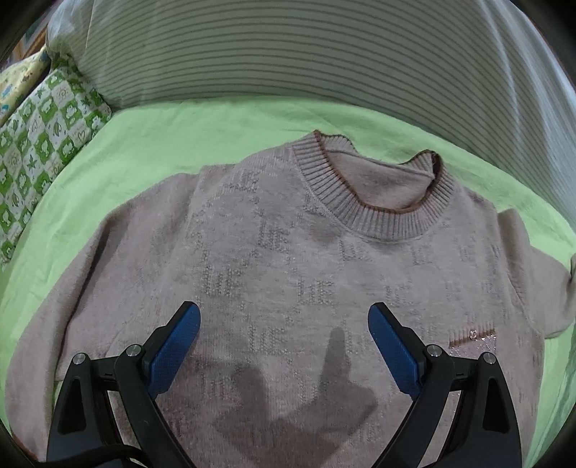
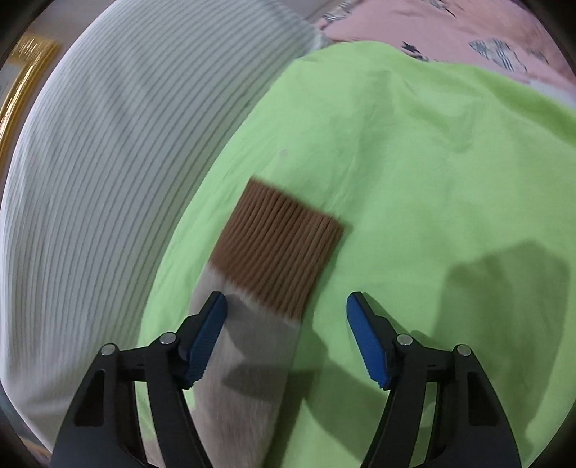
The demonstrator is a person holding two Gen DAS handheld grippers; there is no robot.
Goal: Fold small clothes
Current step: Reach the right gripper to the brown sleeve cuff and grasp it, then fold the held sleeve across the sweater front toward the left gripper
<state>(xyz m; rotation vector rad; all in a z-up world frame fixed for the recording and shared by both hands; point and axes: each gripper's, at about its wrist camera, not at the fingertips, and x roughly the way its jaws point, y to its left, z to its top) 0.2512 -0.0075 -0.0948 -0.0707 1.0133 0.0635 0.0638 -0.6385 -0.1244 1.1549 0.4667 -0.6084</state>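
Note:
A small pinkish-grey knit sweater point(image 1: 288, 252) lies face up on a light green sheet point(image 1: 162, 133), ribbed collar point(image 1: 378, 212) away from me. My left gripper point(image 1: 284, 320) hovers open and empty above the sweater's chest, its shadow falling on the knit. In the right wrist view, one sleeve point(image 2: 248, 363) with a brown ribbed cuff point(image 2: 277, 248) lies stretched out on the green sheet point(image 2: 414, 162). My right gripper point(image 2: 288, 306) is open and empty just above the sleeve, near the cuff; the left finger is over the sleeve, the right over bare sheet.
A grey striped duvet point(image 1: 306, 54) lies beyond the sheet, also in the right wrist view point(image 2: 108, 162). A green-and-white patterned pillow point(image 1: 43, 144) sits at the far left. Pink patterned bedding point(image 2: 450, 32) lies at the far right.

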